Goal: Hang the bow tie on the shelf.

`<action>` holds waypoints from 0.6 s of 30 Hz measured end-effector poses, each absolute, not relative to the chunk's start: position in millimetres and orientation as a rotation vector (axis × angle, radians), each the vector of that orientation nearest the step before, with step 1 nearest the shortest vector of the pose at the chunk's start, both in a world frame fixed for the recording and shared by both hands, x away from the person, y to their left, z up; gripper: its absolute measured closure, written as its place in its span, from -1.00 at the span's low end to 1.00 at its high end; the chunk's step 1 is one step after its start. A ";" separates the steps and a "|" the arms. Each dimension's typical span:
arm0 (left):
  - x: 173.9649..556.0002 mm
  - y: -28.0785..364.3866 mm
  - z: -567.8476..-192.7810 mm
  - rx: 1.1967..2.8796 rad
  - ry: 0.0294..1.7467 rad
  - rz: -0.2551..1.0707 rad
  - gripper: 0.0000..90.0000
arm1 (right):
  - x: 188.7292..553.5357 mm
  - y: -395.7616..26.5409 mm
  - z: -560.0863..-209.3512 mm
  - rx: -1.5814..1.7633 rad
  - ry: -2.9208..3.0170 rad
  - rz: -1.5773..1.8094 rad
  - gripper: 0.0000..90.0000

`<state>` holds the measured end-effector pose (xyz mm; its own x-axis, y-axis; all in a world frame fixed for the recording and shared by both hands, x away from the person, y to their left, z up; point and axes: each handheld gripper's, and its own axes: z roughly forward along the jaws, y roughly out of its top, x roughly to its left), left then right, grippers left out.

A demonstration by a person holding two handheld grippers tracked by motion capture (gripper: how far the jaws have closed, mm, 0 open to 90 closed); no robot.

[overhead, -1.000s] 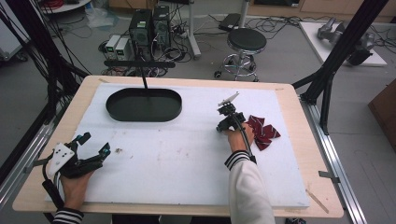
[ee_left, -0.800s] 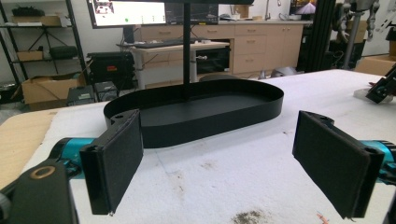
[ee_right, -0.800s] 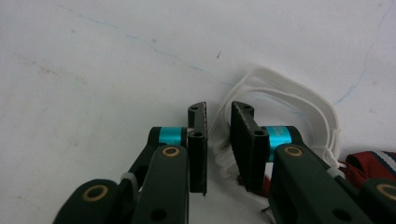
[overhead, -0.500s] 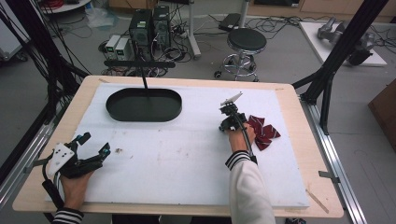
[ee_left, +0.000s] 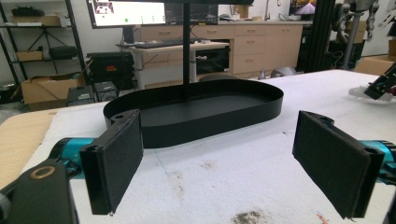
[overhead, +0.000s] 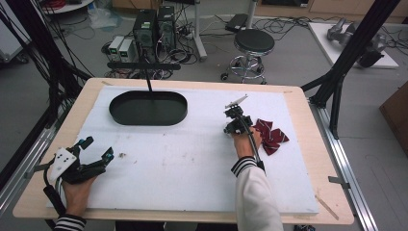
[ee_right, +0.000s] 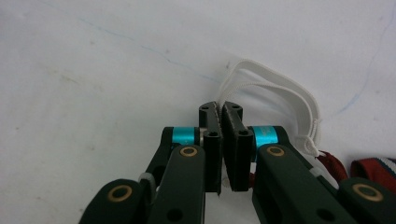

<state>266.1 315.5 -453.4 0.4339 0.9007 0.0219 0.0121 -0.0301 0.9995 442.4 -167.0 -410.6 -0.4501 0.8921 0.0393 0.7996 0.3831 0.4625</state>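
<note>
My right gripper (overhead: 229, 128) (ee_right: 220, 108) points down at the white foam board, right of centre. Its jaws have just been closing and now pinch a white elastic strap (ee_right: 282, 88), whose loops stick out past the tips. The strap leads back to a pile of dark red fabric pieces (overhead: 270, 135) (ee_right: 375, 167) lying just right of the gripper. My left gripper (overhead: 99, 148) (ee_left: 217, 161) rests low at the board's front left corner, open, with nothing between its pads. It faces a black oval tray (overhead: 146, 121) (ee_left: 211, 127) at the back left.
A thin black post (overhead: 147, 81) rises from the tray's middle. The white foam board (overhead: 192, 163) covers most of the wooden table. Behind the table stand a stool (overhead: 254, 42) and computer boxes (overhead: 154, 26) on the floor. Black frame legs (overhead: 337, 91) flank the right edge.
</note>
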 end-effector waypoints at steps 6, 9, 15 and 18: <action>266.0 315.5 -453.4 1.423 0.872 0.881 -0.63 | 438.6 -165.8 -402.5 1.474 2.396 0.724 0.93; 266.1 315.4 -453.4 1.423 0.871 0.882 -0.63 | 435.8 -165.6 -396.4 1.444 2.378 0.784 0.93; 266.0 315.1 -453.4 1.422 0.871 0.883 -0.63 | 428.6 -164.9 -382.3 1.376 2.323 0.930 0.93; 266.0 315.2 -453.3 1.424 0.872 0.884 -0.63 | 424.4 -164.1 -375.1 1.337 2.292 1.000 0.93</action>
<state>266.0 315.2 -453.3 0.4333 0.9009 0.0246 0.0123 -0.0331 0.9994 424.4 -164.1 -375.1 -0.5190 0.8509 0.0813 0.6385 0.3227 0.6987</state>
